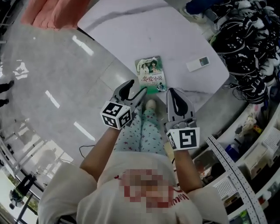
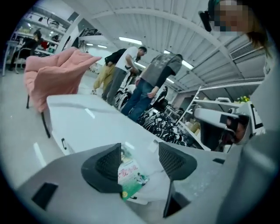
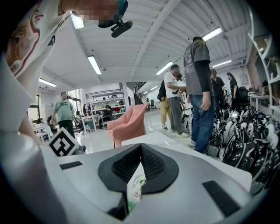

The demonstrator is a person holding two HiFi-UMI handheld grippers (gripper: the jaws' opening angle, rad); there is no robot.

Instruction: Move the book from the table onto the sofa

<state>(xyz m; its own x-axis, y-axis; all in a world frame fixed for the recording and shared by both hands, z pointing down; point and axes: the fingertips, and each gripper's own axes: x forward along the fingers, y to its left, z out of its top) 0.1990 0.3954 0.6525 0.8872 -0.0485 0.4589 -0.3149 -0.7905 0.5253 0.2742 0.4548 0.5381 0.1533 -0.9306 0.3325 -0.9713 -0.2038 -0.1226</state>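
Note:
A thin book with a green and white cover lies flat near the front edge of the white table. My left gripper hovers just short of the book's near left corner; in the left gripper view its jaws stand open, apart from the book, which shows through the gap beyond them. My right gripper hangs at the book's near right, its jaws shut with nothing in them, a sliver of the book visible below. A pink sofa chair stands past the table's far left.
A white remote lies on the table right of the book. Heaps of black gear crowd the far right, with shelving at the near right. Several people stand beyond the table. Glossy floor spreads to the left.

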